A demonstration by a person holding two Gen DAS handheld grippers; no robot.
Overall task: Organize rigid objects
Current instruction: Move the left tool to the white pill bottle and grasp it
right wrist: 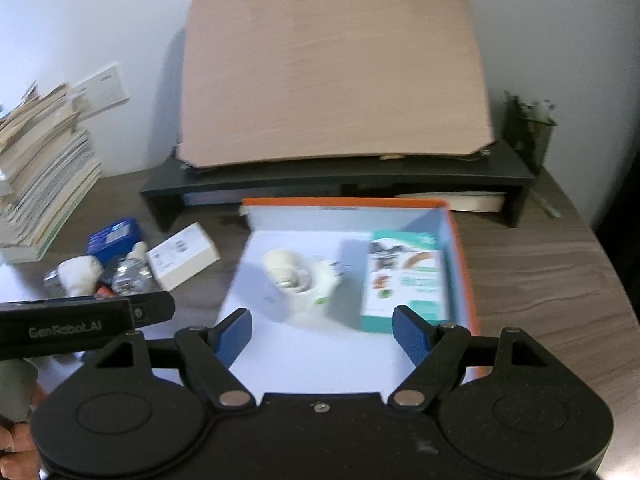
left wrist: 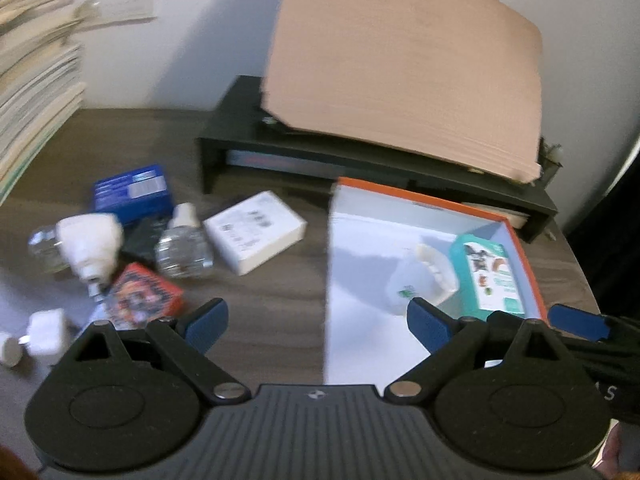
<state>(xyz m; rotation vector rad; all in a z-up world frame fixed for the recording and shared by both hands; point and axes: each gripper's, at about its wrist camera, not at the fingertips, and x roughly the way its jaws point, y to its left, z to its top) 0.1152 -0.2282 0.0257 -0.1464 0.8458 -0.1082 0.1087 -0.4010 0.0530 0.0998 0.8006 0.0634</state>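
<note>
Paper stack (right wrist: pixel 44 176) rises at the far left of the counter (right wrist: pixel 540 280). Beside it lie a blue box (left wrist: pixel 132 192), clear bottles (left wrist: pixel 184 248), a white plug-in unit (left wrist: pixel 90 244), a red packet (left wrist: pixel 146 298) and a white box (left wrist: pixel 256 236), their print too blurred to read. "GenRobot.AI" shows on the left gripper (left wrist: pixel 316 326), whose fingers spread wide and hold nothing. Next, the orange-rimmed box (right wrist: pixel 464 248) contains a white plug-in device (right wrist: pixel 304 284) and a teal carton (right wrist: pixel 408 280), its label illegible. The right gripper (right wrist: pixel 322 336) hangs over it, fingers wide apart, empty.
</note>
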